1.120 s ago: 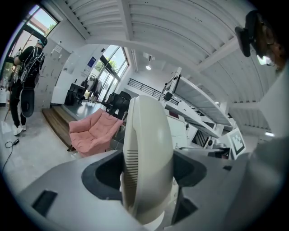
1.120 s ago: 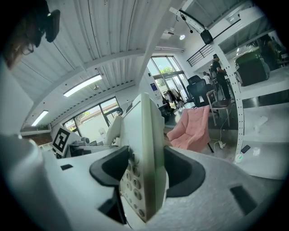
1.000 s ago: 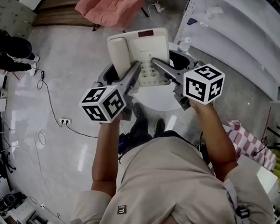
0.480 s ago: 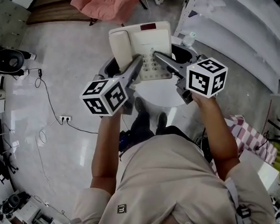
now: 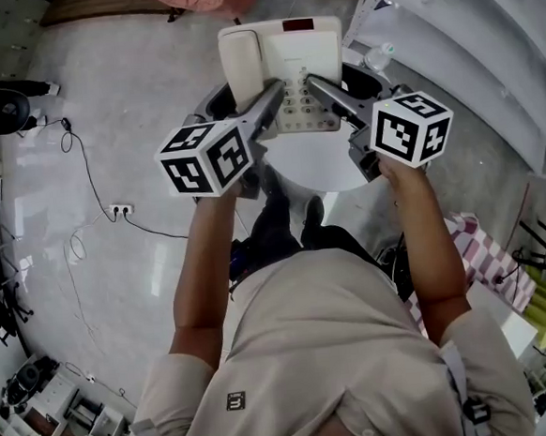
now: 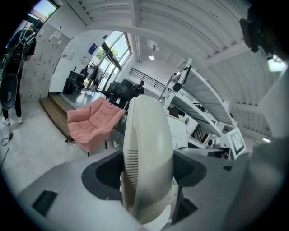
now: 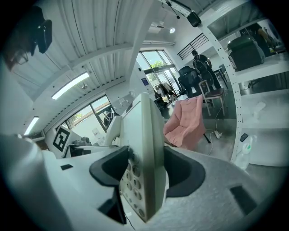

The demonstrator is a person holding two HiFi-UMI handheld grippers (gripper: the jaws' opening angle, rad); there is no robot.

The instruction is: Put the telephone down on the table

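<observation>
A cream desk telephone (image 5: pixel 284 61) with its handset on the left and a keypad in the middle hangs in the air, gripped from both sides. My left gripper (image 5: pixel 270 97) is shut on the handset side; in the left gripper view the handset (image 6: pixel 146 153) fills the gap of the left gripper (image 6: pixel 145 178). My right gripper (image 5: pixel 313 87) is shut on the keypad side, and the right gripper view shows the telephone's edge and keys (image 7: pixel 145 158) clamped in the right gripper (image 7: pixel 144 173). Below the telephone stands a small round white table (image 5: pixel 321 176).
White shelving (image 5: pixel 466 37) runs along the right, with a plastic bottle (image 5: pixel 380 55) at its foot. A pink armchair (image 6: pixel 92 124) sits beyond the telephone. A power strip with cables (image 5: pixel 122 212) lies on the floor to the left. A chequered seat (image 5: pixel 479 262) is at the right.
The telephone and both grippers have moved farther forward, away from the person's body, still gripped the same way. The view has shifted forward over the floor with them.
</observation>
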